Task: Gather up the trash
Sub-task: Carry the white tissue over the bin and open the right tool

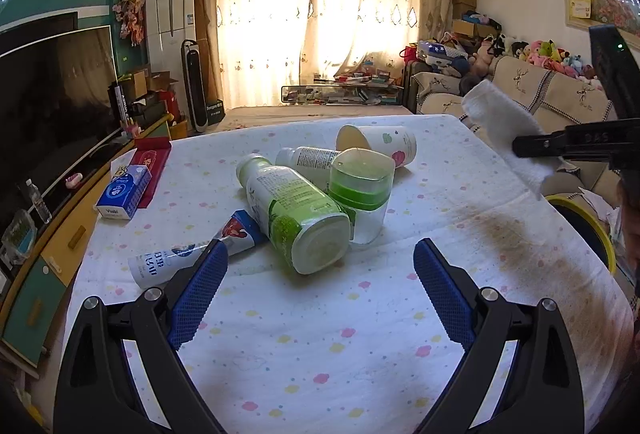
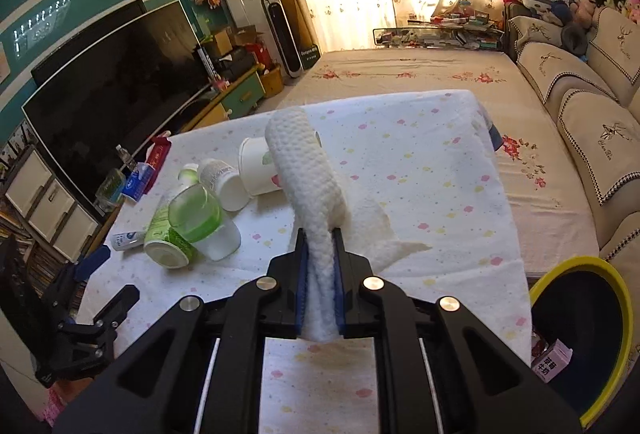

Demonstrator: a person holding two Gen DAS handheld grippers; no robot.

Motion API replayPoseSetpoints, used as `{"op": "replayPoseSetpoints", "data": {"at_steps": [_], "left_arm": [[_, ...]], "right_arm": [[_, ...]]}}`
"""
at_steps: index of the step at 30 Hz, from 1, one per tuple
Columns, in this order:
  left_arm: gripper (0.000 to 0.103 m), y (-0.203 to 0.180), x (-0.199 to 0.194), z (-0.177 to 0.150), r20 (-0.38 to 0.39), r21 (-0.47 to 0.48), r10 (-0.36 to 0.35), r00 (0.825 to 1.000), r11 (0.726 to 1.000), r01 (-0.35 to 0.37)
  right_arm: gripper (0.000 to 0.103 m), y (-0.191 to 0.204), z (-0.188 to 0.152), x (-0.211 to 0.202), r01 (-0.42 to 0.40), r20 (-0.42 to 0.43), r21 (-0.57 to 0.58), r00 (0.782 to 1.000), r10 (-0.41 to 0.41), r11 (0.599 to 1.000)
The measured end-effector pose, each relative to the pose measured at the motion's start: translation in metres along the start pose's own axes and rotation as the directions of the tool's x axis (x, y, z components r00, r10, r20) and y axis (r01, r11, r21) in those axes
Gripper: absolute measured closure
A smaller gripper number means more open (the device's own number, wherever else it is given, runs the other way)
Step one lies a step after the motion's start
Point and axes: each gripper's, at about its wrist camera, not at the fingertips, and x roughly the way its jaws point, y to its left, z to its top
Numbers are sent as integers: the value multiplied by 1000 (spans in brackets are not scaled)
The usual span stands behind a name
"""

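My right gripper [image 2: 320, 238] is shut on a white paper towel wad [image 2: 308, 170] and holds it above the table; the wad also shows in the left wrist view [image 1: 504, 122]. My left gripper [image 1: 320, 262] is open and empty just short of a pile of trash: a green-labelled bottle [image 1: 300, 214] on its side, a clear container with a green lid [image 1: 360, 190], a second white bottle [image 1: 308, 158], a tipped paper cup [image 1: 376, 144] and a toothpaste tube [image 1: 188, 254]. A yellow-rimmed black bin [image 2: 580, 326] stands at the table's right edge.
The table carries a white dotted cloth [image 1: 320, 334] with a brown stain [image 1: 500, 230]. A blue tissue pack [image 1: 124, 194] and a red box [image 1: 150, 162] lie at its left edge. A TV [image 1: 56, 94] stands left, a sofa [image 2: 580, 106] right.
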Motion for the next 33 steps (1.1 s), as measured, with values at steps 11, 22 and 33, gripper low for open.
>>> {"op": "replayPoseSetpoints", "data": {"at_steps": [11,22,33], "left_arm": [[10,-1,-3,0,12,9,2,1000,1000,-2],[10,-8,0,-2,5,40,11,1000,999,-11],[10,-10,3,-3,-2,46,19,1000,999,-19]], "right_arm": [[91,-84,-46,-62,200,30,180,977,-209,963],[87,-187,-106,-79,416,-69,356,905,-420,837],[69,-197,-119,-69,475,-102,342,876,-471,811]]}}
